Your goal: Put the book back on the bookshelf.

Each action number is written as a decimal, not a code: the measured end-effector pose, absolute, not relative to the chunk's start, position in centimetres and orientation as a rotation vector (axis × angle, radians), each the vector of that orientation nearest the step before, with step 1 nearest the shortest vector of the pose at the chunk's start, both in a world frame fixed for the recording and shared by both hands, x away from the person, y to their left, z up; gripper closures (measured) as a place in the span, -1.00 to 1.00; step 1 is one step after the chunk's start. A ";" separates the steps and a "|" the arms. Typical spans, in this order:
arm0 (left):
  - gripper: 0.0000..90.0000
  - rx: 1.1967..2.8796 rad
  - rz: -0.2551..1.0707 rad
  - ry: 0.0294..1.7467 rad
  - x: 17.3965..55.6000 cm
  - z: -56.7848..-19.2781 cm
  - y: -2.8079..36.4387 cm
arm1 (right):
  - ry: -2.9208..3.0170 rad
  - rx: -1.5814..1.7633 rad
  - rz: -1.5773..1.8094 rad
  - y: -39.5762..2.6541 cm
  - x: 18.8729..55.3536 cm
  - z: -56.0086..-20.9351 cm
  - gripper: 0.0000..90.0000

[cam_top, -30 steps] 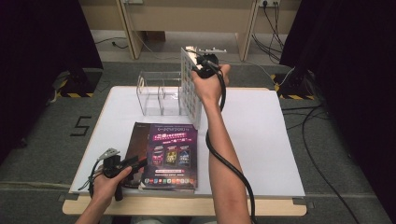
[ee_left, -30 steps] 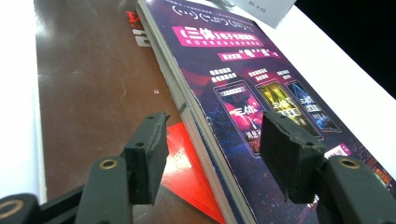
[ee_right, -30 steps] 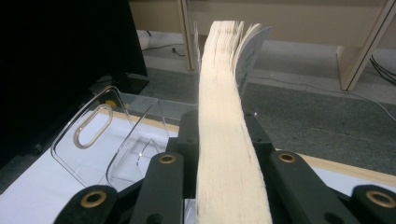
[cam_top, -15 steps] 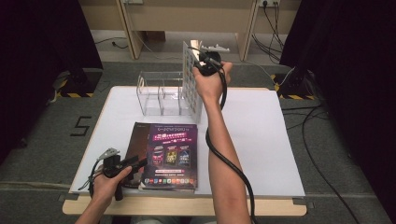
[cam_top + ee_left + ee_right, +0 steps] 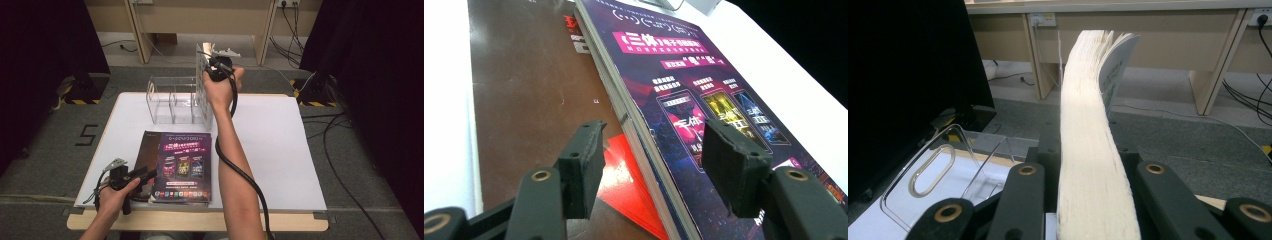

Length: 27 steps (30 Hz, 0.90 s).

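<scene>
My right gripper (image 5: 207, 62) is raised over the far side of the table, shut on a thick book (image 5: 202, 82) that stands on edge beside a clear acrylic rack (image 5: 172, 102). The book's cream page edge (image 5: 1090, 140) runs up between the jaws in the right gripper view. At the near left, my left gripper (image 5: 147, 175) is open. Its jaws (image 5: 656, 155) straddle the edge of a purple-covered book (image 5: 684, 95) without pressing on it. That purple book (image 5: 182, 167) lies on a brown book (image 5: 149, 147). A red cover (image 5: 634, 185) sticks out under the purple one.
The white table top (image 5: 280, 150) spreads out to the right of the books. The rack's handle slot (image 5: 930, 170) shows low on the left in the right gripper view. Wooden desk legs and cables stand on the floor beyond the table.
My right hand has shifted slightly with the upright book still in its grip. My left gripper and the stacked books have kept still.
</scene>
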<state>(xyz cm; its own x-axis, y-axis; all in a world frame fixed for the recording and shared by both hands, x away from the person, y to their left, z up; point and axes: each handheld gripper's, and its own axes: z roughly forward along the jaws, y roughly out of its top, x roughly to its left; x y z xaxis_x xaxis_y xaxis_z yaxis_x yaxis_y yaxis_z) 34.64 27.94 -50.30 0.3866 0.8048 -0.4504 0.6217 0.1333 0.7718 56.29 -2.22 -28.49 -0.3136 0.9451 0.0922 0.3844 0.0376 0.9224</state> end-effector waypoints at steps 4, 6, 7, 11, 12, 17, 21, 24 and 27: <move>-0.07 1.563 0.212 1.314 34.7 -50.3 28.0 | 1.744 1.346 1.263 -1.8 56.5 -28.7 0.66; -0.07 1.562 0.213 1.315 34.6 -50.3 28.1 | 1.743 1.345 1.262 -1.6 56.7 -28.8 0.66; -0.08 1.562 0.212 1.315 34.6 -50.3 28.1 | 1.740 1.343 1.260 -1.5 56.8 -28.8 0.65; -0.07 1.561 0.213 1.316 34.7 -50.3 28.1 | 1.733 1.347 1.256 -1.4 57.0 -29.0 0.65; -0.07 1.562 0.213 1.316 34.7 -50.3 28.1 | 1.730 1.347 1.257 -1.3 57.0 -29.0 0.65; -0.07 1.563 0.212 1.315 34.7 -50.3 28.1 | 1.732 1.349 1.246 -1.2 57.3 -29.4 0.65; -0.07 1.564 0.212 1.315 34.7 -50.4 28.1 | 1.726 1.351 1.251 -1.2 57.4 -29.4 0.65; -0.07 1.565 0.212 1.314 34.7 -50.3 28.1 | 1.726 1.339 1.243 -1.2 57.4 -29.5 0.65; -0.07 1.569 0.212 1.313 34.7 -50.4 28.1 | 1.727 1.332 1.237 -1.2 57.3 -29.6 0.65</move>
<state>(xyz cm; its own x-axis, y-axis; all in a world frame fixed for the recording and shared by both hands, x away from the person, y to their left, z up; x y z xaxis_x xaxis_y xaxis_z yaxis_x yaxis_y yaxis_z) 34.68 28.07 -50.39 0.3862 0.8055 -0.4494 0.6236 0.1310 0.7707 57.30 -1.20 -29.56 -0.2959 0.9530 0.0648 0.3684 0.0512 0.9283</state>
